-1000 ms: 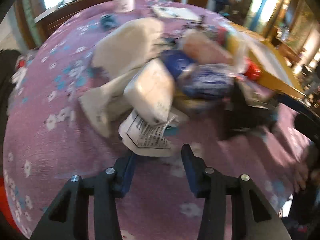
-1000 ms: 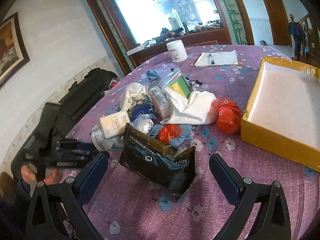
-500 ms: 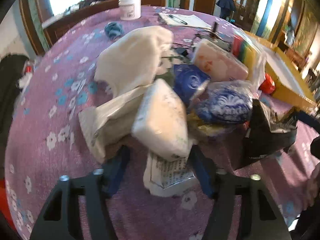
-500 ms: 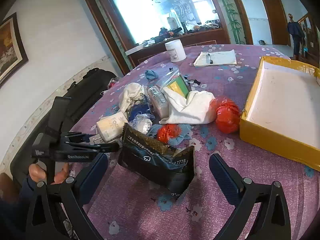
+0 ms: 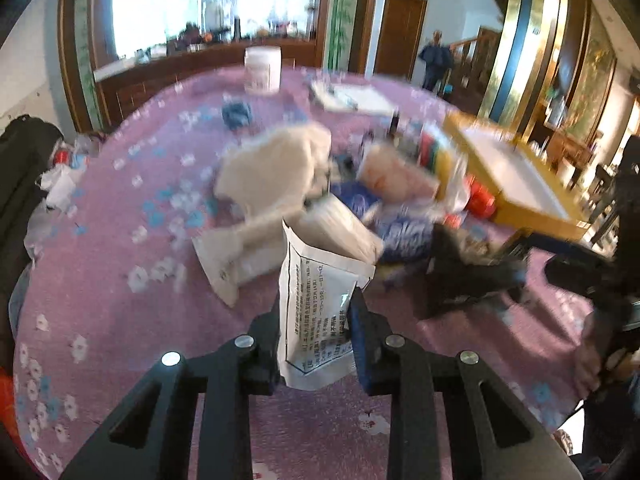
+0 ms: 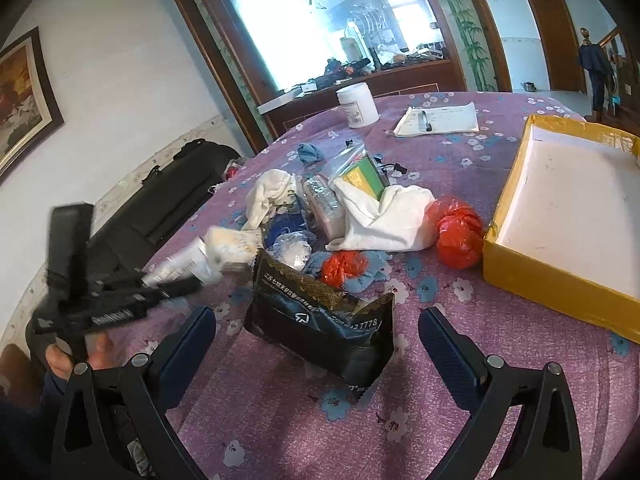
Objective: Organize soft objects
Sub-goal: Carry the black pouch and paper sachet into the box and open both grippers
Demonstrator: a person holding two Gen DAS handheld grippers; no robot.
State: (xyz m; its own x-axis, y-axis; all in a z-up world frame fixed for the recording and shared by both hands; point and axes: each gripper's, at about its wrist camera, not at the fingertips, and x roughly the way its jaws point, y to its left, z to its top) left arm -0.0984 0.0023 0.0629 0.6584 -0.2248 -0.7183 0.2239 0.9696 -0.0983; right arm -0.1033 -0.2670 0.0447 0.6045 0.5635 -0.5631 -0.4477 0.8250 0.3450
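Since the earlier frames, the left claw [image 5: 314, 334] has been closing on a white printed packet [image 5: 318, 316] and is lifting it clear of the heap of soft things on the purple flowered worktop [image 5: 120, 248]; before, the packet was lying flat at the heap's near edge. It is now clamped between the blue pads, hanging upright above the cloth. The right claw [image 6: 316, 342] is holding its place, its fingers wide apart with nothing between them, just short of a black foil pouch [image 6: 320, 320].

To do this step well, the person is likely needing to keep the pinch firm, since the thin packet could slide, and to carry it high over the pile toward the open yellow box [image 6: 560, 268] at the far right.

Black Chinese print is covering the packet, too small to read. The black pouch is showing white digits ending "27778".
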